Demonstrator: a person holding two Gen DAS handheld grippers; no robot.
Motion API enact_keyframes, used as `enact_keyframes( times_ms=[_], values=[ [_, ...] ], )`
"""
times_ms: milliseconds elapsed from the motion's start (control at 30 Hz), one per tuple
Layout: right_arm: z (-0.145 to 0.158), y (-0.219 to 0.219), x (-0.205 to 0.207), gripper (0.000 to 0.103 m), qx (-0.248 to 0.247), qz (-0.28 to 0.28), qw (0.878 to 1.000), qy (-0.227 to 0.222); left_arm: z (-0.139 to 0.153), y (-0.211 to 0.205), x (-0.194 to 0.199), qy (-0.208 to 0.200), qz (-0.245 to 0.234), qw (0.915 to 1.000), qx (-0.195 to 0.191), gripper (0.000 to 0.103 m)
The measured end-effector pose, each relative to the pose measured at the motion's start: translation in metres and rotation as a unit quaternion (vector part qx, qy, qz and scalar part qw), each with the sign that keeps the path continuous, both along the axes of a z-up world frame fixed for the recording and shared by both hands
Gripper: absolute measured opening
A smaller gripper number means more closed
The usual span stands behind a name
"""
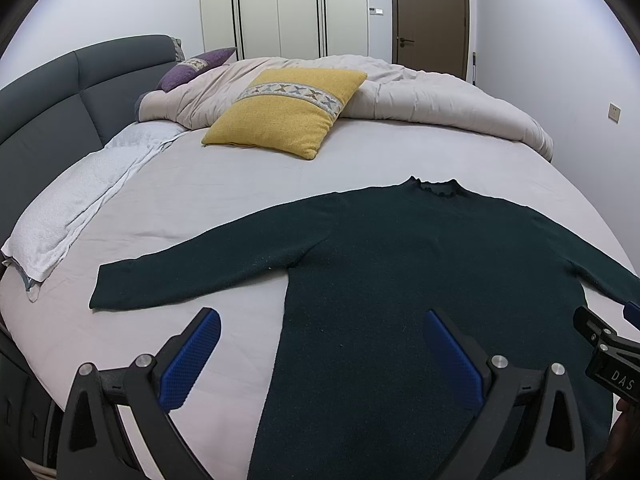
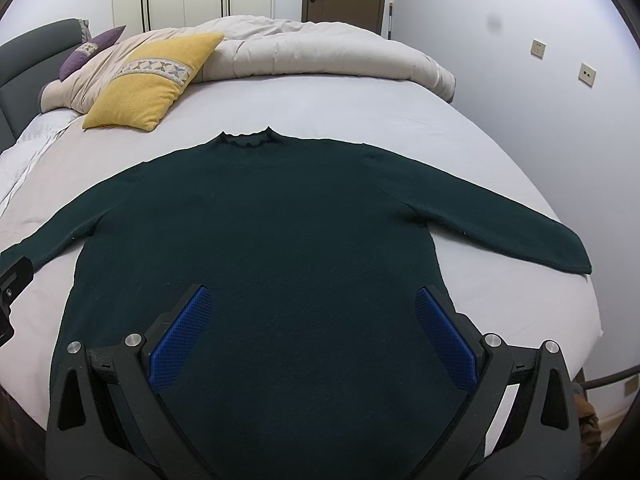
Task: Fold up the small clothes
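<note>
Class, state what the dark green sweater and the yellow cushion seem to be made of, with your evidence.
Dark green sweater: probably a soft knit, matte, with a fuzzy surface and a frilled neck edge. Yellow cushion: looks like nubbly woven or boucle fabric, matte, with a patterned band across it.

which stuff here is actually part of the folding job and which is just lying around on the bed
Part of the job:
- dark green sweater, spread flat with both sleeves out
- left gripper, open
- right gripper, open

Just lying about:
- yellow cushion
- purple cushion
- beige duvet
- white towel

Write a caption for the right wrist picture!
Open right tongs hover over a dark green knit sweater spread flat on the bed.
</note>
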State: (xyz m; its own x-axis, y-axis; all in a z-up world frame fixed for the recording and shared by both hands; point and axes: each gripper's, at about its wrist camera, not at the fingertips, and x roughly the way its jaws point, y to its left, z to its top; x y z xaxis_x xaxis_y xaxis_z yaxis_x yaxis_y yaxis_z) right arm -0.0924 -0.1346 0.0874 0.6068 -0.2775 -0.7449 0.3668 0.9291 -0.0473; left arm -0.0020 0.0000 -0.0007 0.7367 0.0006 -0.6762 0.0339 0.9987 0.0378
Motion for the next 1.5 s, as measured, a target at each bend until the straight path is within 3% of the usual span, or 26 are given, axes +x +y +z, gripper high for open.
enact_keyframes(
  times_ms=[1500],
  values=[
    [-0.0016, -0.0007, 0.0026, 0.103, -0.002, 0.0, 1.0, 0.004, -0.0002, 0.0001, 0.0004, 0.0, 0.001, 1.0, -0.002, 0.103]
  ],
)
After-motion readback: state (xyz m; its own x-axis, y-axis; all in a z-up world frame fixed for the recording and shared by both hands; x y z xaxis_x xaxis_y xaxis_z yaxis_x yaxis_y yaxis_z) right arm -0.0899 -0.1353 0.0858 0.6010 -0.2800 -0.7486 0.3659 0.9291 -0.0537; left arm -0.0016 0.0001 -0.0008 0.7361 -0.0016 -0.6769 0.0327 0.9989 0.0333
